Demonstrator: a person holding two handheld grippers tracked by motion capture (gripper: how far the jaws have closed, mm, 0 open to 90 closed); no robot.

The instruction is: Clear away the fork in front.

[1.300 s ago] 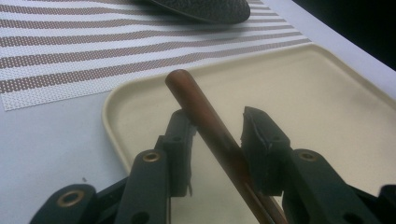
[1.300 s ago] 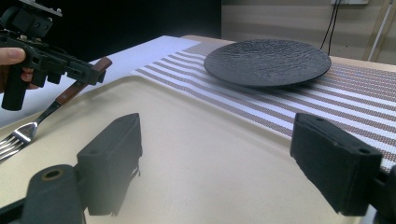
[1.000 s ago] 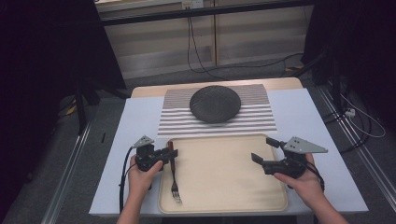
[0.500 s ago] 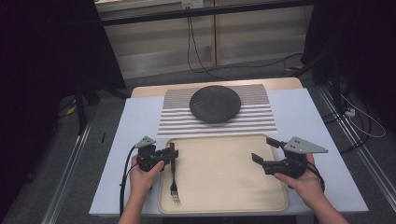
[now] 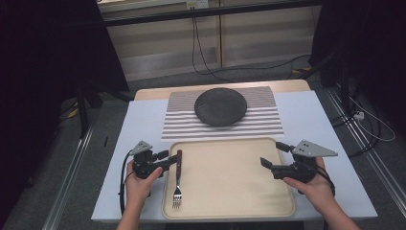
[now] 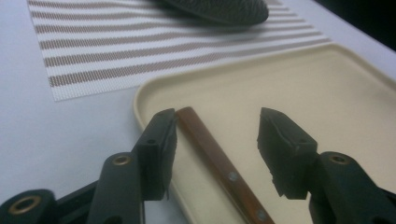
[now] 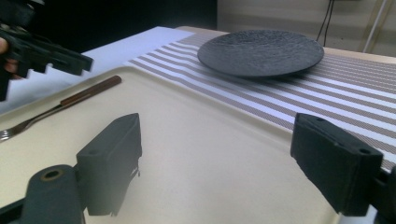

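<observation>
The fork (image 5: 177,178) has a slim brown wooden handle with small metal rivets and a silver metal head with thin tines. It lies flat along the left edge of the cream tray (image 5: 230,211), handle pointing away from the person and tines toward them.

The left gripper (image 5: 171,160) sits at the handle's far end with its jaws spread. In the left gripper view the handle (image 6: 219,170) runs between the two jaws, close against the left one and well apart from the other; the jaws are not pinching it. That view shows the wood grain and two rivets, which the high view is too small to give, but not the tines.

The right gripper (image 5: 273,155) is held over the right side of the tray, jaws wide apart with nothing between them. Its own view looks across the bare tray surface (image 7: 196,154) and catches the whole fork (image 7: 60,108) from the side, tines at the left edge, with the left gripper (image 7: 70,58) just above the handle.

Beyond the tray, a dark round plate (image 5: 220,106) rests on a striped placemat (image 5: 268,120), which lies on the white tabletop (image 5: 139,129). The high view alone gives the full layout: tray nearest the person, placemat behind it, both hands at the tray's sides.
</observation>
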